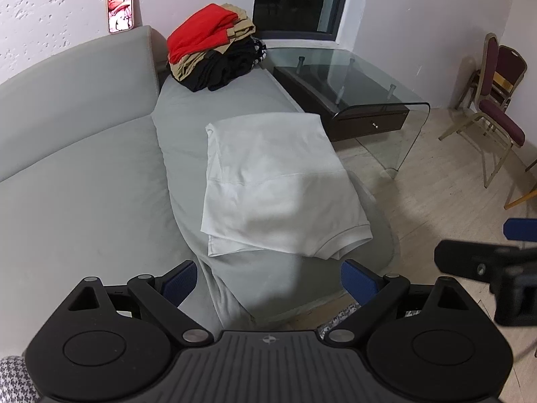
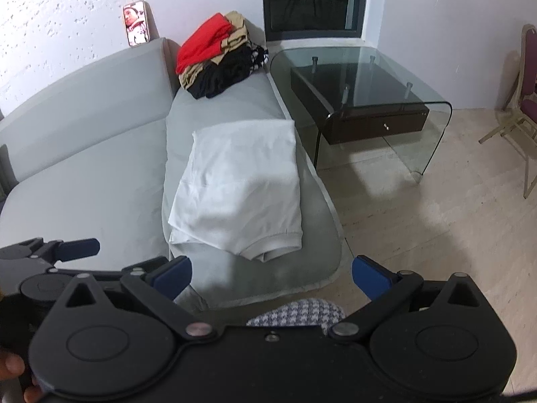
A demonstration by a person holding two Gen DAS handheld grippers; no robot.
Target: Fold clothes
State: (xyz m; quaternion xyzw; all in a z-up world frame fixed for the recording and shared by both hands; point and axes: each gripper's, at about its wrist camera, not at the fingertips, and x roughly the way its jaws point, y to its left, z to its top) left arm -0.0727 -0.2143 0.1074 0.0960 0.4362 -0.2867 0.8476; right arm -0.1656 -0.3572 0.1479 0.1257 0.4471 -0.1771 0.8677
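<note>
Both grippers, left [image 1: 268,280] and right [image 2: 271,277], hang released and empty above the folded white cotton shirt [image 1: 278,188] on the grey sofa [image 1: 84,168].

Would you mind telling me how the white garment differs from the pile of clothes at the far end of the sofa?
The white garment is one piece, folded flat; the pile of clothes is several pieces stacked high. The white garment is a single pale colour; the pile of clothes mixes red, tan and black. The white garment lies nearer the grippers; the pile sits at the far end. Both rest on the grey sofa.
</note>
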